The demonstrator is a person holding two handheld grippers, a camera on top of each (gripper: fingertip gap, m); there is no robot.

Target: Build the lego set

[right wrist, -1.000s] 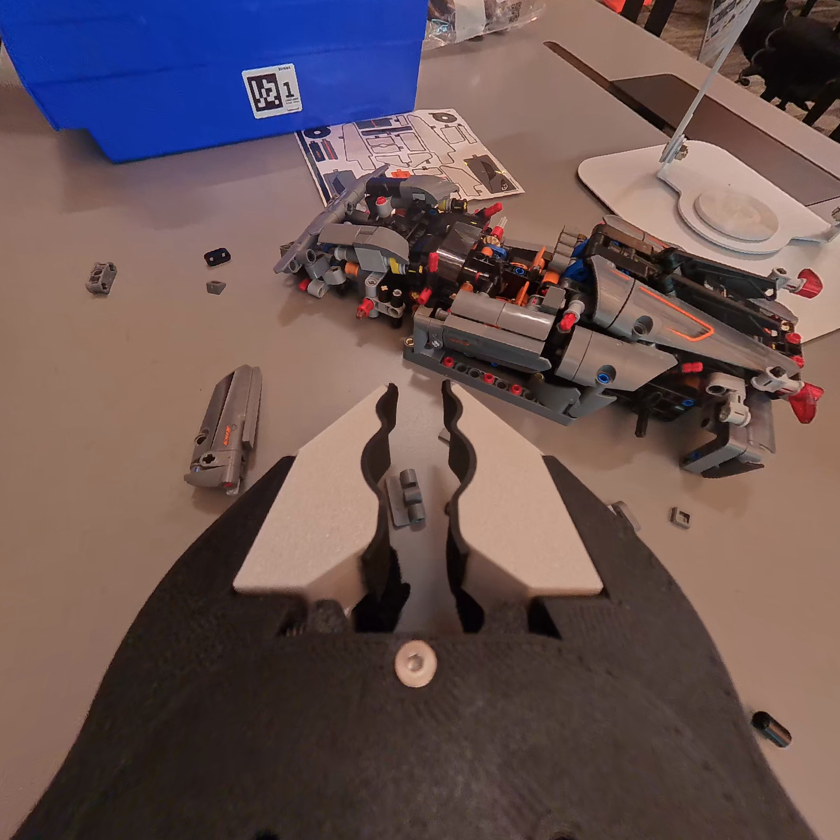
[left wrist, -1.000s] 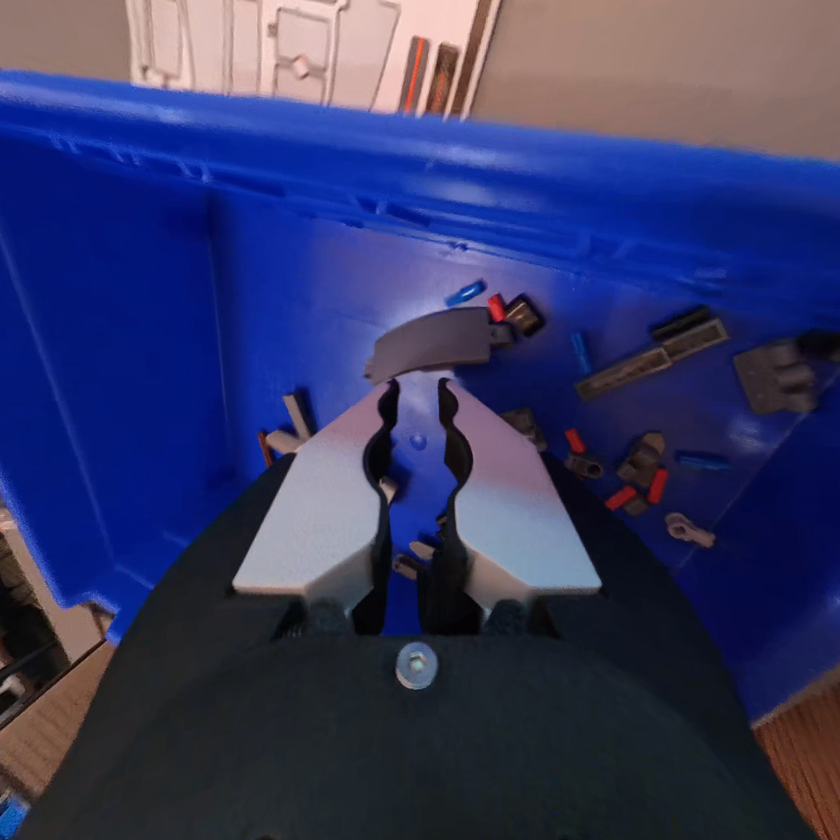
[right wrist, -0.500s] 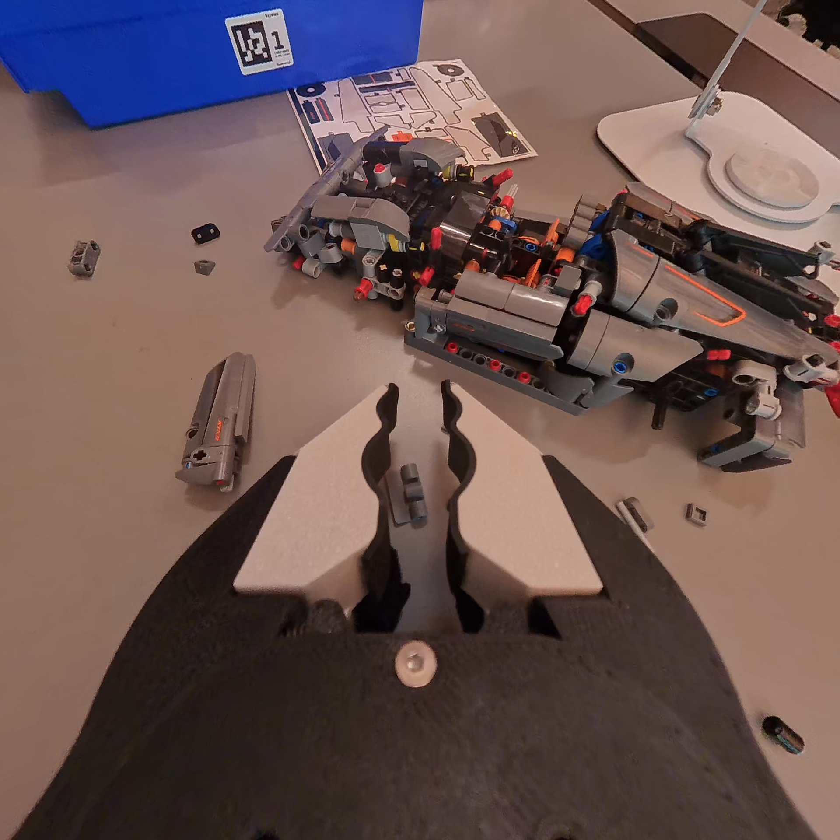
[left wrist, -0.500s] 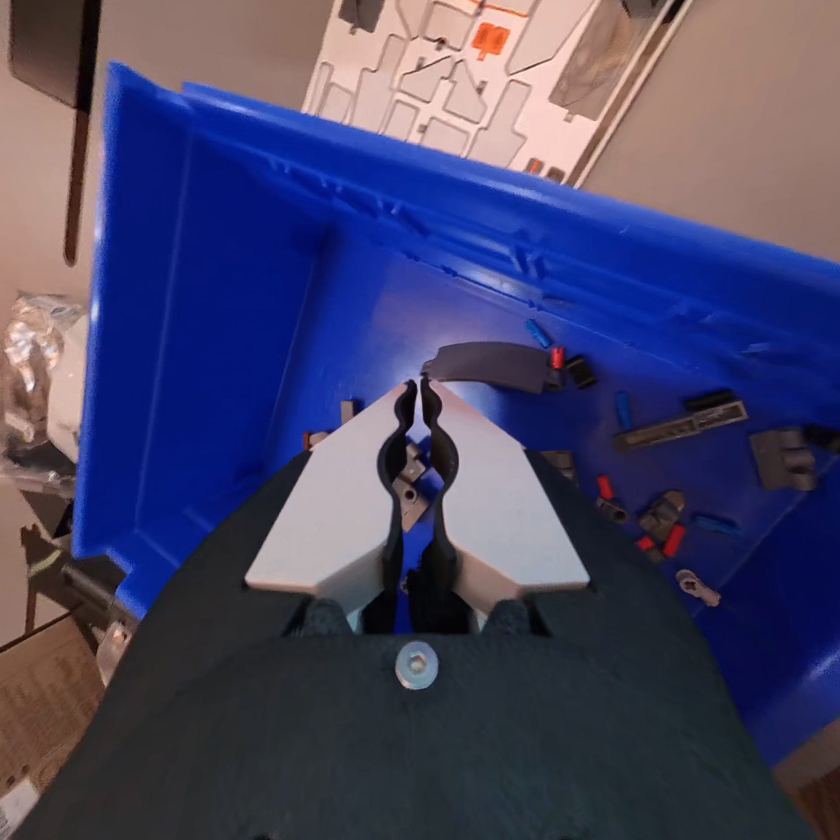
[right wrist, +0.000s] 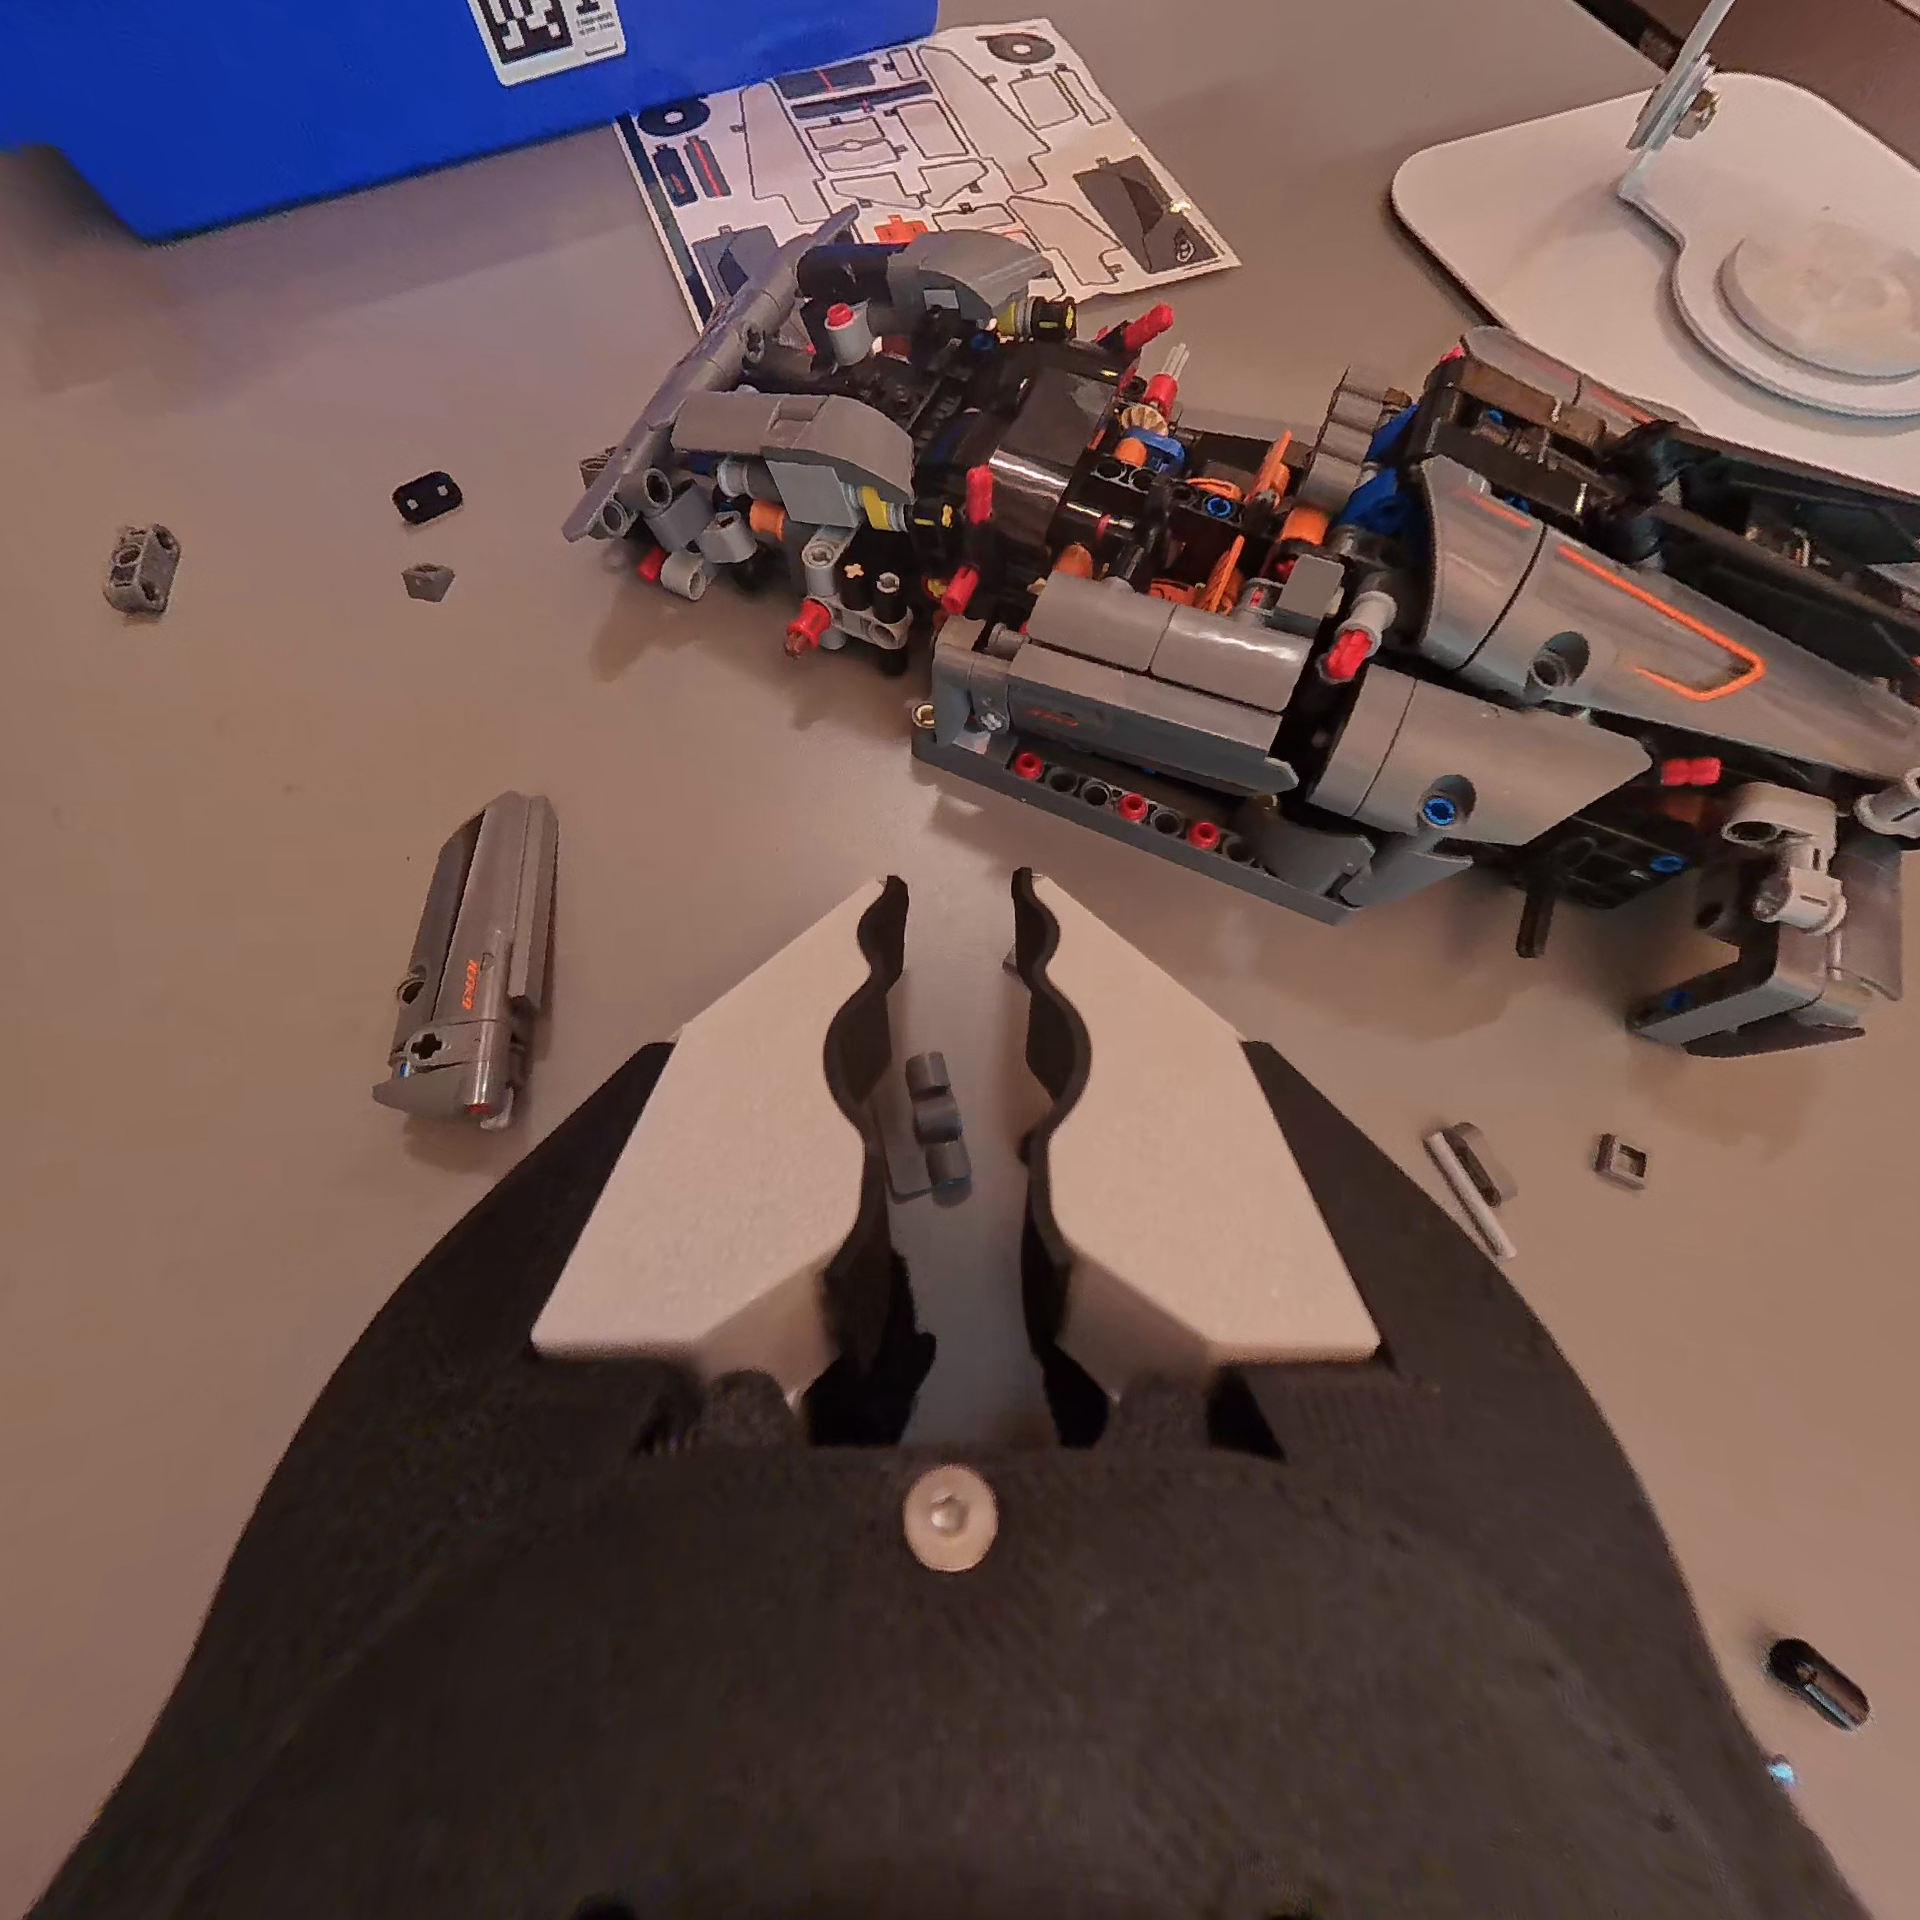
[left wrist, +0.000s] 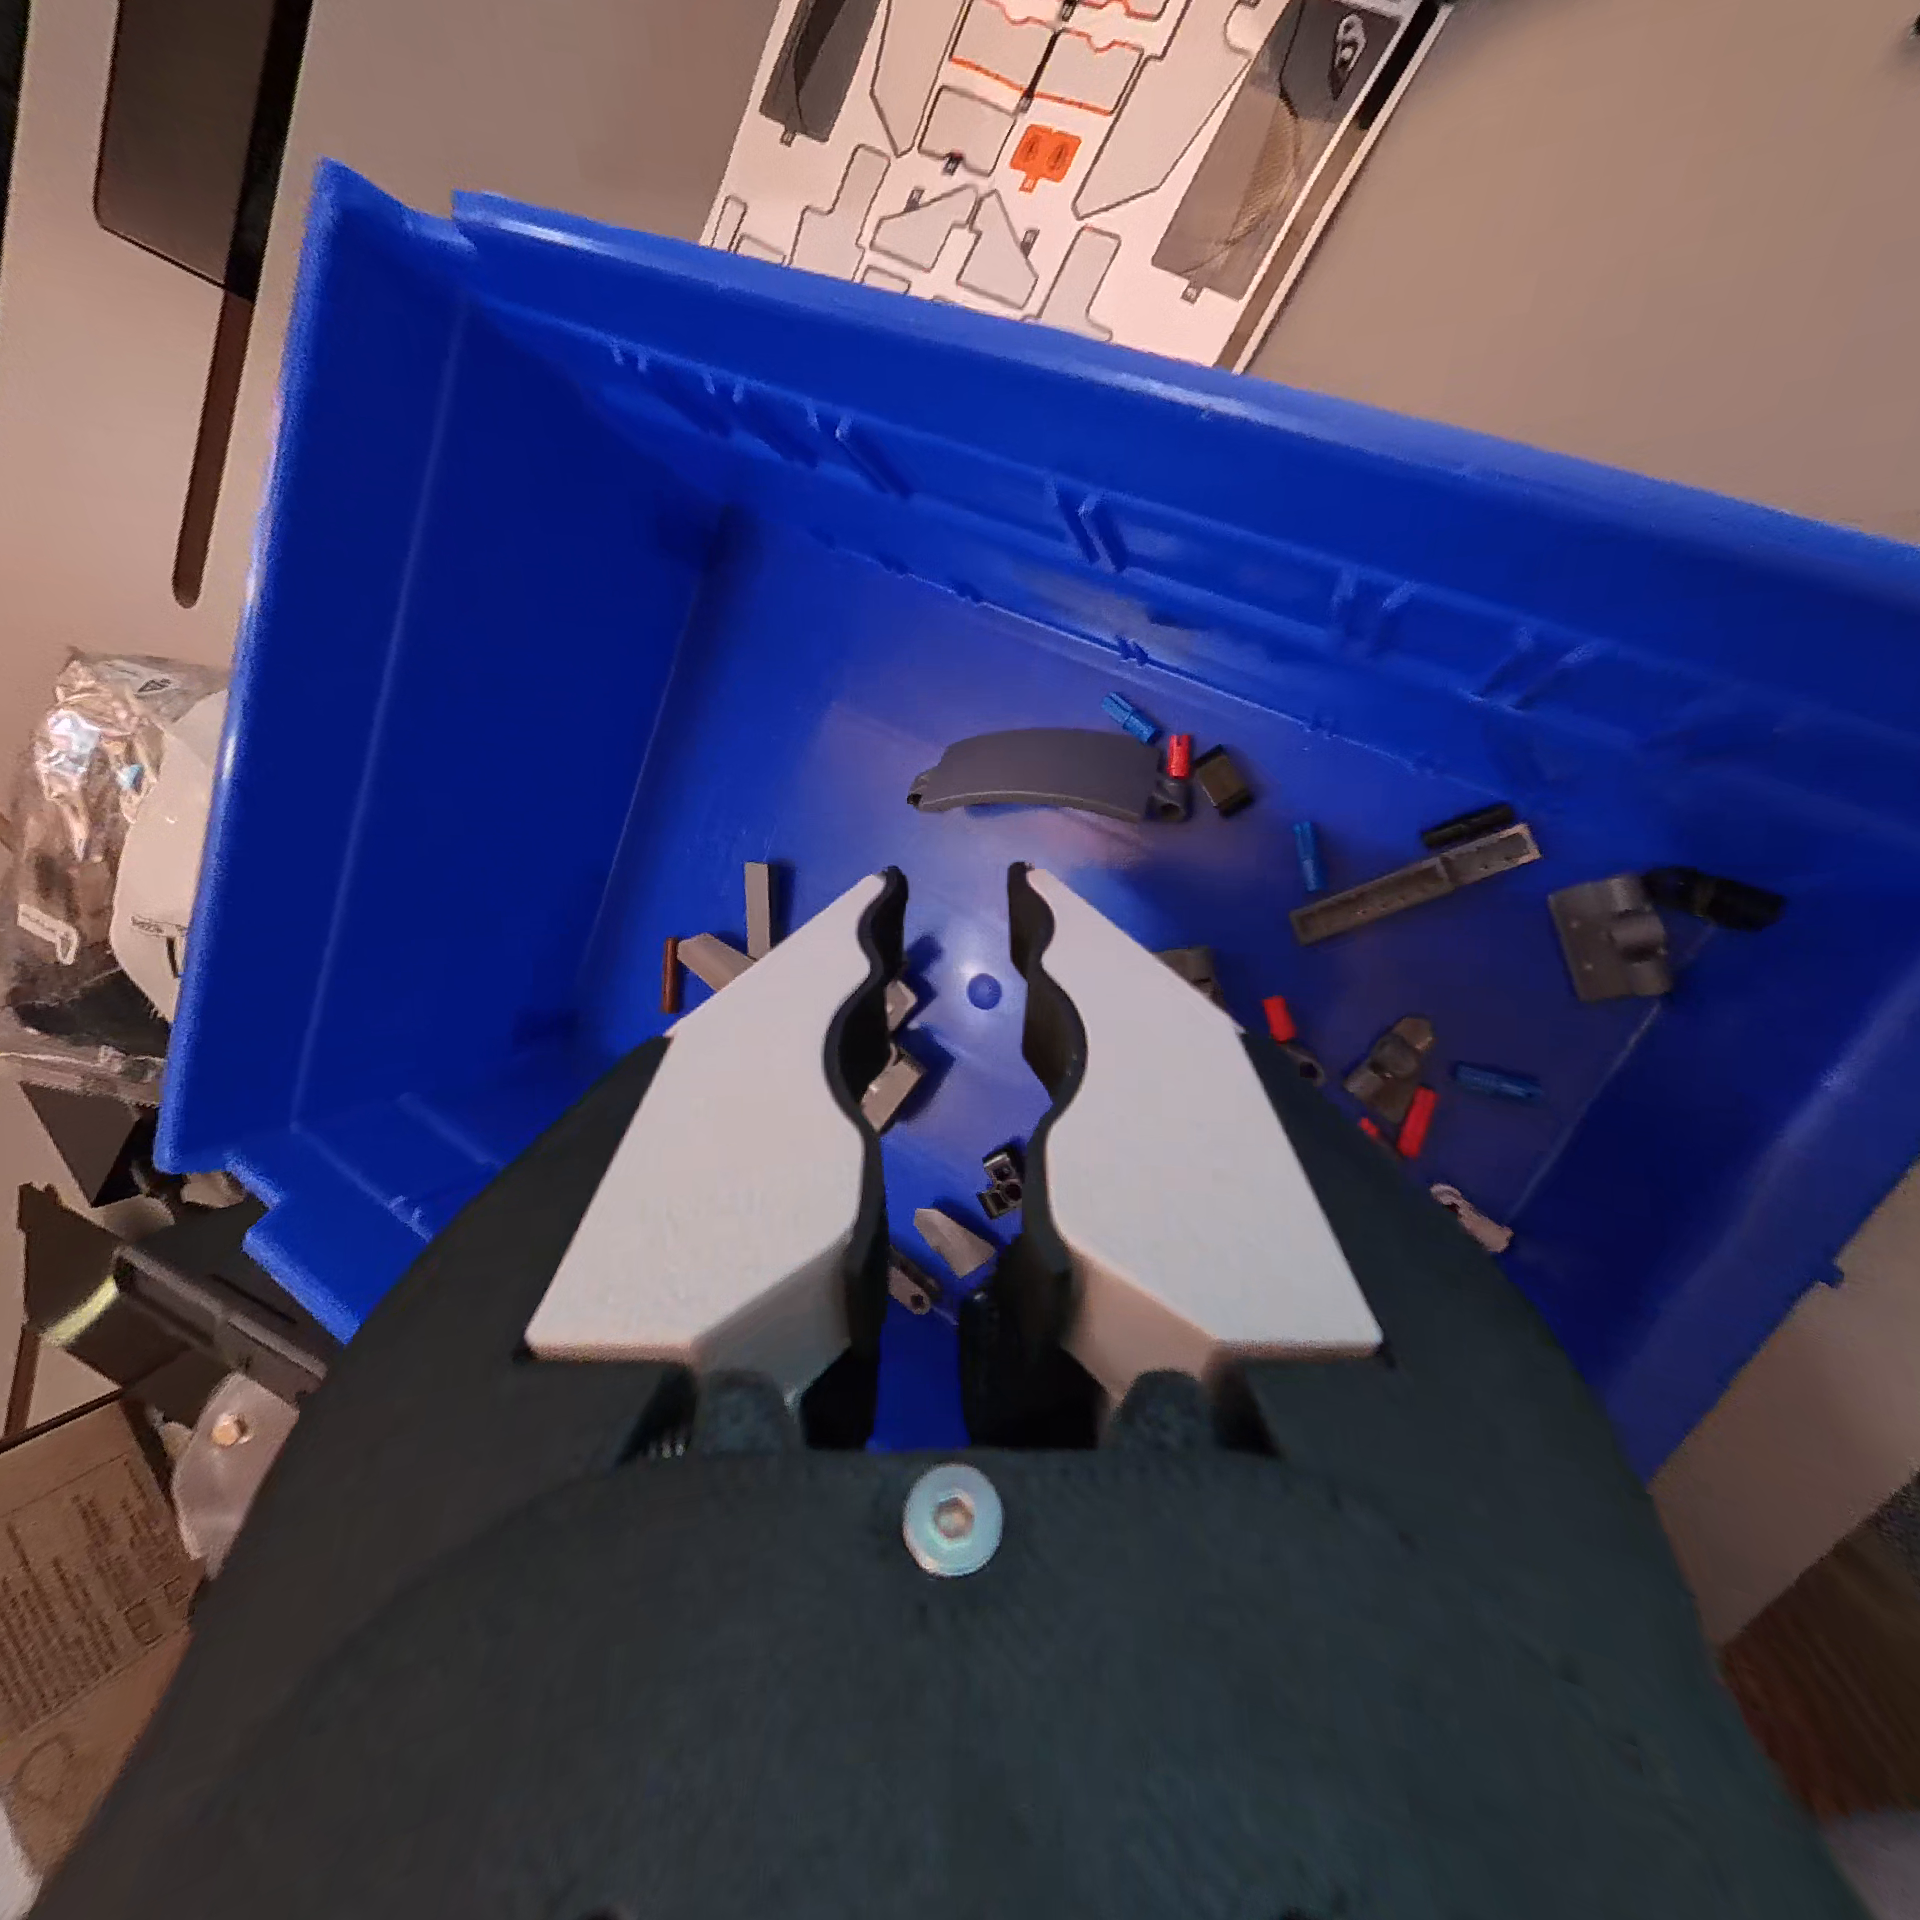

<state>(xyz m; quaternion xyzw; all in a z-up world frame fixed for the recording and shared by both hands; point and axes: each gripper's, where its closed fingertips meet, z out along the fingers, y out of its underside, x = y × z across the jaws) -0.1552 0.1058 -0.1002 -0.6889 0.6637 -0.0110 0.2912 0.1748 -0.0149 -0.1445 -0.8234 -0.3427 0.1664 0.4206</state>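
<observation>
The grey surface [right wrist: 260,727] carries one half-built lego model [right wrist: 1299,623], one sticker sheet [right wrist: 935,135] and one blue bin [left wrist: 468,727] of loose pieces. The step looks like part-picking: the left tongs [left wrist: 954,883] hang spread and empty over the bin; the right tongs [right wrist: 958,883], also apart, hover above one small grey connector [right wrist: 930,1127]. Next, close on a piece. Beside them lies one grey panel assembly [right wrist: 473,966].

Both tongs, left gripper [left wrist: 954,883] and right gripper [right wrist: 958,883]: black textured printed body, grey wedge fingers, wavy black pads, silver hex screw behind.
</observation>
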